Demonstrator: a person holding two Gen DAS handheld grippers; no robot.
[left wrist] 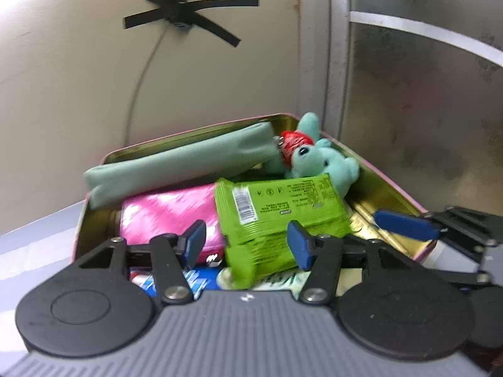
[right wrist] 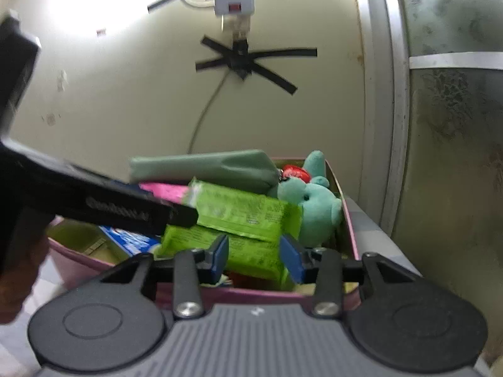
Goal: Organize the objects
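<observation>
Two grippers hover over one pink tin (left wrist: pixel 386 169) packed with things. Neither holds anything: the left gripper (left wrist: pixel 246 245) has its blue pads parted in the air above a green snack packet (left wrist: pixel 283 210), and the right gripper (right wrist: pixel 254 259) stands likewise, narrowly open over the same packet. Beside the packet lie a pink pouch (left wrist: pixel 166 213), a mint pencil case (left wrist: pixel 179 160) along the far wall, and a teal plush toy (left wrist: pixel 323 160) in the right corner.
</observation>
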